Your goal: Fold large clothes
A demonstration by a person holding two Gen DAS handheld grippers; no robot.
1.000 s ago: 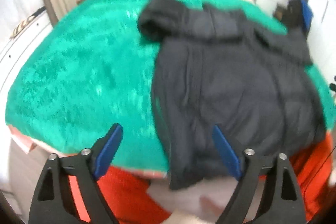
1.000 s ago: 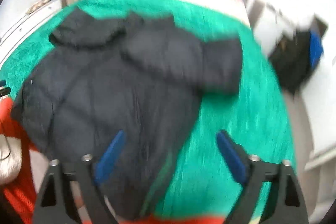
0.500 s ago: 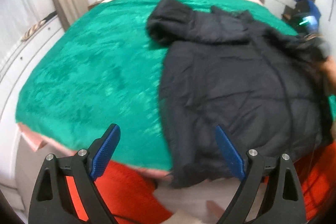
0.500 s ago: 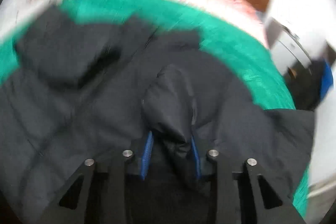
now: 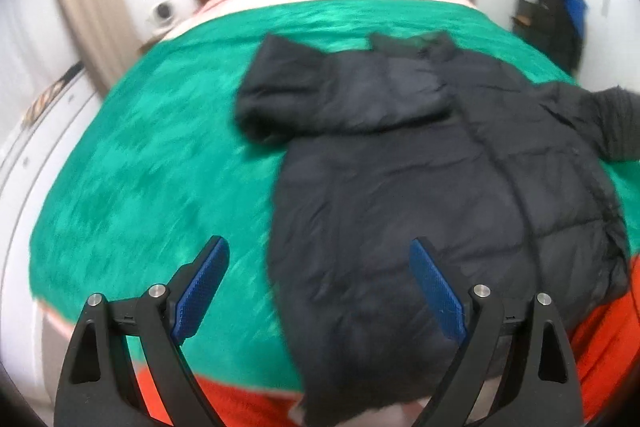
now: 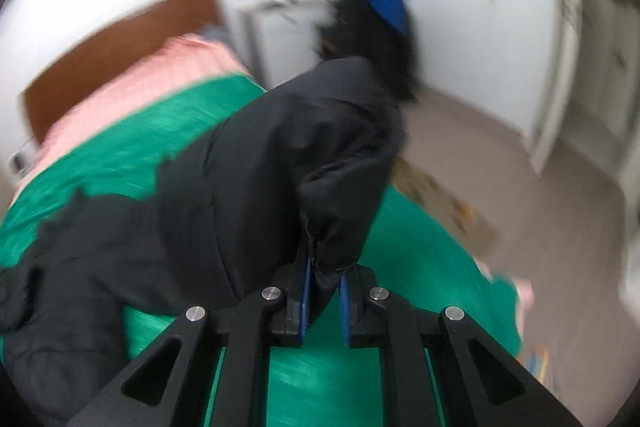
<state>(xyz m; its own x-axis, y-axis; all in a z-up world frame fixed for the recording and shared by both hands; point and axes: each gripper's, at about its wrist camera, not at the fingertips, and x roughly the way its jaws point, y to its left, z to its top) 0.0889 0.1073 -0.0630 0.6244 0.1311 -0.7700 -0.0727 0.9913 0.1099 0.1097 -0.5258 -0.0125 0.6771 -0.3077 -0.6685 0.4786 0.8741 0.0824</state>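
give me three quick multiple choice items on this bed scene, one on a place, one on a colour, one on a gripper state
1. Where does the jacket lie?
A. on the floor
B. on the bed blanket
C. on a chair

2. What colour is the blanket?
A. green
B. yellow
C. grey

3. How is the right gripper?
A. wide open, empty
B. out of view
C. shut on the jacket's sleeve

Answers:
1 B, the jacket is spread over the blanket.
2 A, the cover is bright green.
3 C, its blue pads pinch dark sleeve fabric; the left gripper hangs open.

Dark puffy jacket (image 5: 440, 187) spread flat on green blanket, one sleeve (image 6: 332, 155) lifted off it.
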